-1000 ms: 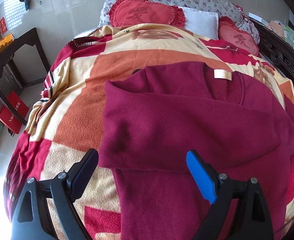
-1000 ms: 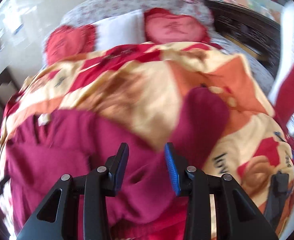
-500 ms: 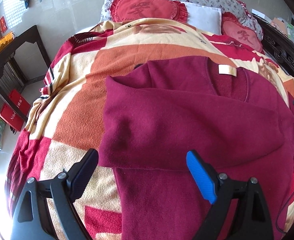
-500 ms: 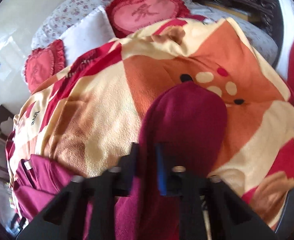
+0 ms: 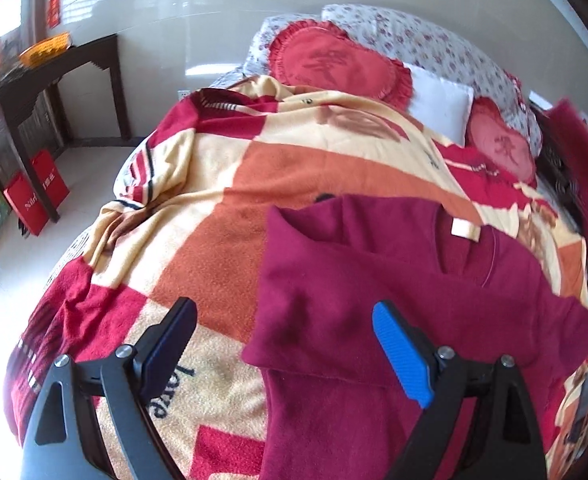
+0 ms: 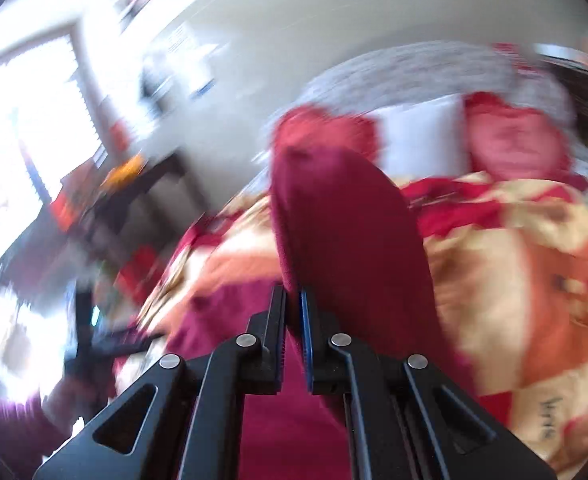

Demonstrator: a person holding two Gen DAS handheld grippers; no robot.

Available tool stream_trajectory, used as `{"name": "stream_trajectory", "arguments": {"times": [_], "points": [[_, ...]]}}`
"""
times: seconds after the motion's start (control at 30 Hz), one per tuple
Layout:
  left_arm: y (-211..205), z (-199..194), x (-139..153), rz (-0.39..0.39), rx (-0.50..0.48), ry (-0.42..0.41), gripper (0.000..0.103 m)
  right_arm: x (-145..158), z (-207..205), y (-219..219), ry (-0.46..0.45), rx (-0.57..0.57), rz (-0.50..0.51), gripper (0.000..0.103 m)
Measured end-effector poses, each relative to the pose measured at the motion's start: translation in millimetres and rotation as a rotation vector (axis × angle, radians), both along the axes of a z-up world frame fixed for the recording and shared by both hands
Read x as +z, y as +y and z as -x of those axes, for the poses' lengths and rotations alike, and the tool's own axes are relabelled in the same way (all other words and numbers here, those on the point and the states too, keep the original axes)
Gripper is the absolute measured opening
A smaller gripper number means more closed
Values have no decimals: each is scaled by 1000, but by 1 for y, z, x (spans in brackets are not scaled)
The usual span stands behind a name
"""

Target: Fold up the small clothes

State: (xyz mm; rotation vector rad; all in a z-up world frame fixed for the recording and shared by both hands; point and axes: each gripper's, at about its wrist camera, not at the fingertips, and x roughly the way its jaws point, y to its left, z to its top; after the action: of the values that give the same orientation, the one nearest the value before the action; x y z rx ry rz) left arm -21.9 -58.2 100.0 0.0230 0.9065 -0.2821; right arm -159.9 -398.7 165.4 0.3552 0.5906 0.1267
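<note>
A dark red sweater (image 5: 394,304) lies on the patterned blanket (image 5: 221,240), its left sleeve folded across the chest and a white neck label (image 5: 465,229) showing. My left gripper (image 5: 281,344) hovers open above the sweater's lower left edge, nothing between its fingers. In the right wrist view, which is blurred, my right gripper (image 6: 292,312) is shut on the sweater's other sleeve (image 6: 346,232), which stands lifted above the bed. That raised sleeve (image 5: 574,152) also shows at the right edge of the left wrist view.
Two red heart cushions (image 5: 334,62) and a white pillow (image 5: 440,108) lie at the head of the bed. A dark wooden side table (image 5: 53,76) with an orange basket (image 5: 45,46) stands left of the bed, with red bags (image 5: 33,196) on the floor beneath.
The right gripper shut on the sleeve and lifted it off the blanket, swinging toward the sweater. The left gripper rose and drew back a little, staying open.
</note>
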Motion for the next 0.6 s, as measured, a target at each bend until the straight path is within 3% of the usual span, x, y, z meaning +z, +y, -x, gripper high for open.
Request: {"name": "stream_trajectory", "arguments": {"times": [0.1,0.2,0.3,0.53,0.6], "points": [[3,0,-2,3,-2,7,93,-44,-22,52,146,141,26,0],[3,-1,-6,0,-12,11,93,-82,-29,72,270,131,100,2],[-3,-6,-12,1,-25,31,93,-92,-23,64,296,100,64,6],[-51,-10,-24,-33,-126,38,92,-78,8,15,266,-38,-3,13],[-70,-11,-30,-49,-171,45,87,-82,19,2,277,-68,-34,13]]}}
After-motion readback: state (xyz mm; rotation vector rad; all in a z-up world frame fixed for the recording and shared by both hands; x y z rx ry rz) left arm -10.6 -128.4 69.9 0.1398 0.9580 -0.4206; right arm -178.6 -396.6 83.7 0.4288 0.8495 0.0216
